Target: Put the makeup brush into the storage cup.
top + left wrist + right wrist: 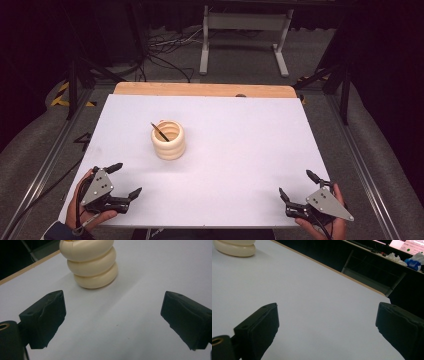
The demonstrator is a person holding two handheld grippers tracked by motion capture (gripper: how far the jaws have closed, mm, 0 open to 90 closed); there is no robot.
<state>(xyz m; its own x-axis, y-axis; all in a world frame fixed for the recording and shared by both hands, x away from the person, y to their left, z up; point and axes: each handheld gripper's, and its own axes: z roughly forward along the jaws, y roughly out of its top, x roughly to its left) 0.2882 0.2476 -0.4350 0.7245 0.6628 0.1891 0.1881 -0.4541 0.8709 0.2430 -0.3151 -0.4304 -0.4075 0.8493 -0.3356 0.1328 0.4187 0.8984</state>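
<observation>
Peering down, the high view reveals a dark stick (160, 132) inside the cream ribbed holder (168, 140). The holder stands ahead of the left gripper (128, 179) and well apart from the right gripper (299, 186), both with jaws wide apart over the white table (240, 150).

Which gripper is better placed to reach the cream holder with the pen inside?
Probably the left gripper: it is open and the cream holder stands closer to it. The right gripper, also open, is farther away.

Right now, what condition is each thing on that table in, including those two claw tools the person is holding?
Cream ribbed holder: upright on the white table, touched by neither gripper.
Dark pen: standing in the holder, leaning, tip above the rim.
Left gripper: open, holding nothing, low at the table's near left corner.
Right gripper: open, holding nothing, low at the near right corner.
</observation>
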